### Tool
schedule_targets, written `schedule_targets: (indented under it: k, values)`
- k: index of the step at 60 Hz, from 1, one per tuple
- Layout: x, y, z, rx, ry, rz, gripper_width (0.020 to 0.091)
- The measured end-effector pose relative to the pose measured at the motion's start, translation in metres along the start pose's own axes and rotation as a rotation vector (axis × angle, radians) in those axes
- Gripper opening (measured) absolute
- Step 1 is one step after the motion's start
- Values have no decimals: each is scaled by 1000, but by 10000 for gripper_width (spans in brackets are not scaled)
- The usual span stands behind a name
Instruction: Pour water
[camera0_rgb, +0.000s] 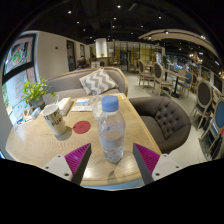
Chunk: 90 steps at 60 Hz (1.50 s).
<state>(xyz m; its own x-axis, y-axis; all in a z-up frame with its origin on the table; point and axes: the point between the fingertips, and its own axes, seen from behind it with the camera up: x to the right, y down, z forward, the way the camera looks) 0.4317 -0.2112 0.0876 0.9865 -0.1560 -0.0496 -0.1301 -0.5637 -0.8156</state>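
Gripper view shows the clear plastic water bottle with a blue cap (110, 128) standing upright on the round wooden surface (50, 142), between the wide-open fingers (112, 160), neither touching it. Beyond them to the left waits a patterned paper cup (53, 120), seemingly the pouring target.

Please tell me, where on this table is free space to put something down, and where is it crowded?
Bare wood lies on the table between the water bottle and the grey armchair. It is crowded on the other side: the cup, the red coaster and the plant. The bottle stands between the gripper jaws.
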Motion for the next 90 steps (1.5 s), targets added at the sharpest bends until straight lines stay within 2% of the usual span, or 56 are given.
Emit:
schedule_targets:
  k: [7,10,14,20,26,31,34,38,39,52,58,74,90]
  values:
    - [4,-16,34,37,-11,-11,855]
    - [2,-17,45,46,-25,-6,831]
    - [2,-15,58,46,-33,-5,746]
    - [-4,-17,70,76,-44,-6,547]
    - [-3,-19,70,99,-34,-19,494]
    - [-2,-19,70,118,-25,-17,405]
    - [-3,-19,69,121,-23,-19,374]
    - [-6,-19,69,114,-22,-21,372]
    - [-6,-19,69,115,-20,-23,342]
    - [-8,-22,67,110,46,-50,338]
    - [-9,-37,62,119,103,-96,338]
    - [-27,-128,43,169,365,-440,338]
    - [-95,-201,51,168,626,-1053,337]
